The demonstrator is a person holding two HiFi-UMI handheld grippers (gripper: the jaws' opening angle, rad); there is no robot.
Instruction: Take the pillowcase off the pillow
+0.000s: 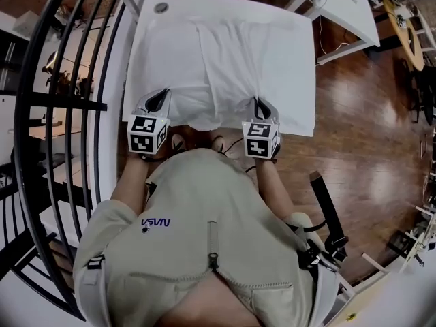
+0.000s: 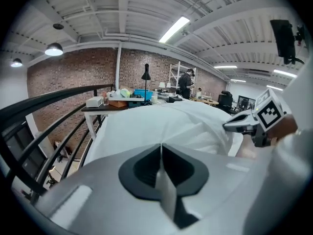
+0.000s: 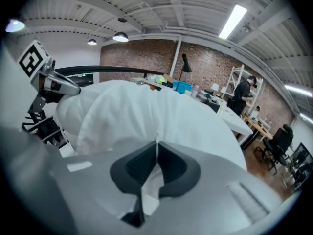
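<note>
Seen from the head view, a person in a pale jacket (image 1: 211, 244) leans over a white table (image 1: 151, 26) beside a black railing (image 1: 61, 80), on a dark wood floor (image 1: 354, 114). The white pillowcase (image 1: 235, 67) lies on the table with the pillow inside it, and white on white makes the 2 hard to tell apart. The left gripper (image 1: 162, 94) and the right gripper (image 1: 259, 104) both meet the cloth at the edge nearest the person, well apart from each other, each with its marker cube turned up toward the camera. In the left gripper view, the left gripper (image 2: 160, 148) has its 2 jaws pressed together on a thin fold of the pillowcase (image 2: 166, 126), which rises in a mound beyond them. The right gripper (image 2: 244, 125) shows at the right edge of that mound, and a brick wall (image 2: 63, 72) and a standing person (image 2: 186, 82) are far behind. In the right gripper view, the right gripper (image 3: 156, 146) is likewise clamped on a pinch of the pillowcase (image 3: 161, 111), a crumpled tail of cloth hanging back between the jaws, with the left gripper (image 3: 58, 84) at the far left beside the bulging end of the bedding
</note>
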